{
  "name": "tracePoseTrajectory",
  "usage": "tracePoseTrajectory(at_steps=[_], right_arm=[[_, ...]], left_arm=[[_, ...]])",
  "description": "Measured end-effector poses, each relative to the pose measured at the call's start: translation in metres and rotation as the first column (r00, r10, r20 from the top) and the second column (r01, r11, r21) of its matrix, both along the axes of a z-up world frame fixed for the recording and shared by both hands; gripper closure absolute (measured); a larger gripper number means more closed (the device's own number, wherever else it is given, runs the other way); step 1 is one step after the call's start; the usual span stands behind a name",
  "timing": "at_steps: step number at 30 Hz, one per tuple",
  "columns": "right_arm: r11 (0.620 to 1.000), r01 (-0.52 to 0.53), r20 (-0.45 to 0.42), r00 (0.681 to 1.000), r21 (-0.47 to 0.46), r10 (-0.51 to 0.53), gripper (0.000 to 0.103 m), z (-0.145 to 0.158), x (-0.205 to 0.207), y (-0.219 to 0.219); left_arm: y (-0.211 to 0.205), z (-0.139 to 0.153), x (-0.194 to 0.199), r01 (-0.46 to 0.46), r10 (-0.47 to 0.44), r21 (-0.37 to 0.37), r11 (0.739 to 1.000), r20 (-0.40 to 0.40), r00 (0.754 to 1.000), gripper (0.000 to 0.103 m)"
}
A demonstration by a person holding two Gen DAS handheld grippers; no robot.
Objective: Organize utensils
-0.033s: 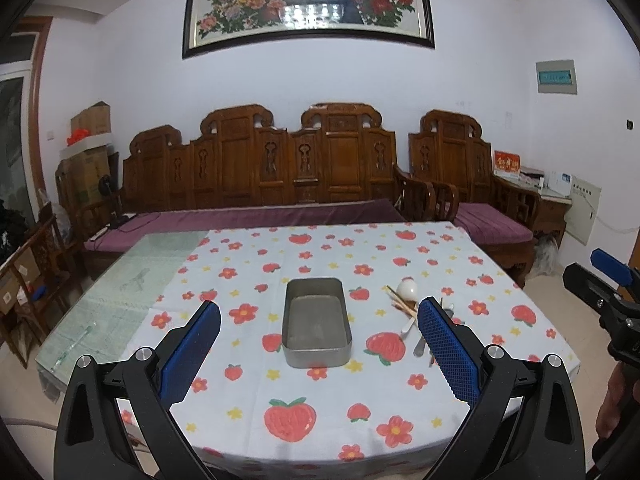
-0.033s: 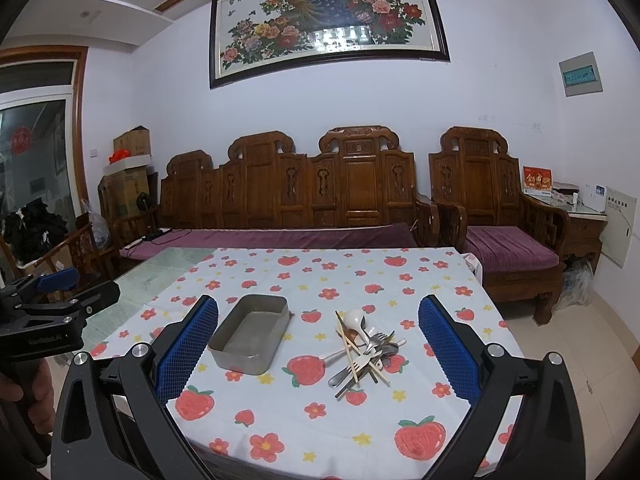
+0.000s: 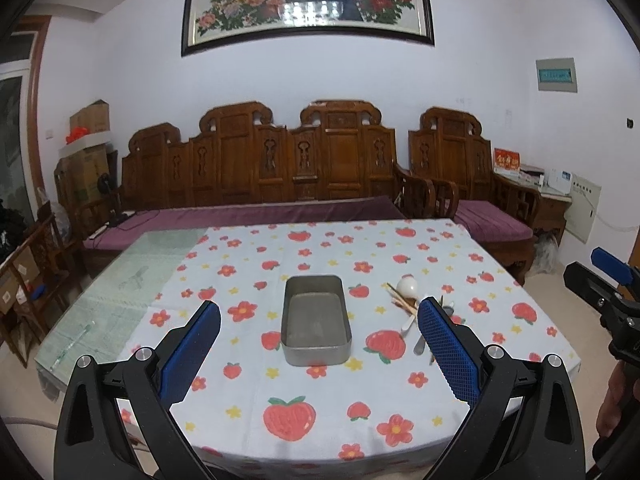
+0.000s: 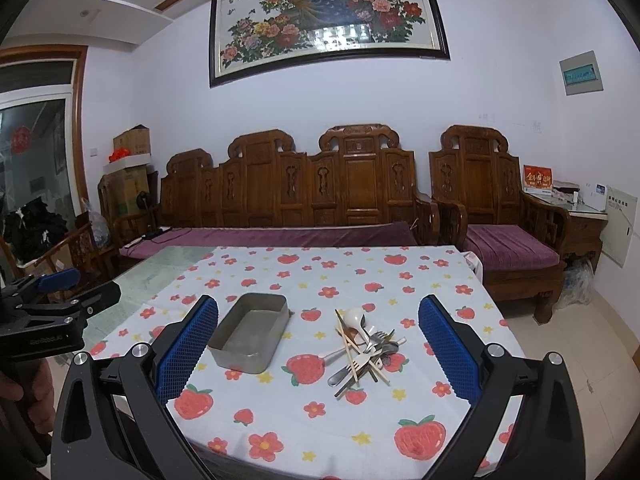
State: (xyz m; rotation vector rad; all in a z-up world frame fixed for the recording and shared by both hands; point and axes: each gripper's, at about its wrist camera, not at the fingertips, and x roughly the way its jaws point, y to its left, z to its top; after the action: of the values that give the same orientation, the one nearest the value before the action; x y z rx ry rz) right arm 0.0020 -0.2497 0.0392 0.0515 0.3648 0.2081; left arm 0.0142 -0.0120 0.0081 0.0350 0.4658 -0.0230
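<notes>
**Inspector:** Sitting room first: carved wooden bench along the far wall, framed peacock painting above it, and a tabletop under a strawberry-print cloth.

**Clerk:** Left wrist view?

**Inspector:** Left tongs stand apart, holding nothing, short of the near table edge. Metal tray sits straight ahead between the two blue pads, empty. Utensil pile lies just behind the right-hand pad, partly hidden by it; a white spoon shows beyond. Right tongs enter at the far right edge.

**Clerk:** Right wrist view?

**Inspector:** Right tongs also apart and empty. The utensil pile is ahead between the pads, right of centre: forks, metal spoons, chopsticks and the white spoon, crossed over one another. The metal tray is near the left-hand pad, beside the pile but not touching it. Left tongs show at the left margin.

**Clerk:** Stage of work?

**Inspector:** In my judgement, the outset: nothing is in the tray. The next move calls for the right tongs to descend on one piece at the top of the heap and close on it alone; the tangle risks dragging neighbours.
</notes>
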Motion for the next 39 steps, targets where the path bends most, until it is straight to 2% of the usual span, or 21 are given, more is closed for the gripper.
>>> tracePoseTrajectory(at_steps=[9, 24, 27, 35, 39], right_arm=[[1.0, -0.012, -0.059, 0.998, -0.021, 0.01, 0.004, -0.052, 0.044, -0.012], [1.0, -0.008, -0.17, 0.985, -0.029, 0.002, 0.04, -0.126, 0.127, -0.042], [1.0, -0.001, -0.191, 0.982, -0.031, -0.005, 0.043, -0.137, 0.144, -0.048], [0.999, -0.03, -0.251, 0.968, -0.033, 0.021, 0.05, -0.169, 0.193, -0.064], [0.999, -0.028, -0.302, 0.953, -0.028, 0.018, 0.05, -0.189, 0.212, -0.07]], left_arm=[[-0.002, -0.042, 0.035, 0.026, -0.025, 0.012, 1.0, -0.071, 0.997, 0.008], [-0.016, -0.092, 0.096, 0.1, -0.096, 0.014, 0.995, -0.167, 0.981, 0.008], [-0.022, -0.101, 0.11, 0.119, -0.115, 0.013, 0.993, -0.174, 0.978, 0.008], [-0.05, -0.132, 0.147, 0.195, -0.192, -0.013, 0.981, -0.244, 0.95, 0.008], [-0.067, -0.15, 0.166, 0.232, -0.228, -0.02, 0.973, -0.288, 0.93, 0.018]])
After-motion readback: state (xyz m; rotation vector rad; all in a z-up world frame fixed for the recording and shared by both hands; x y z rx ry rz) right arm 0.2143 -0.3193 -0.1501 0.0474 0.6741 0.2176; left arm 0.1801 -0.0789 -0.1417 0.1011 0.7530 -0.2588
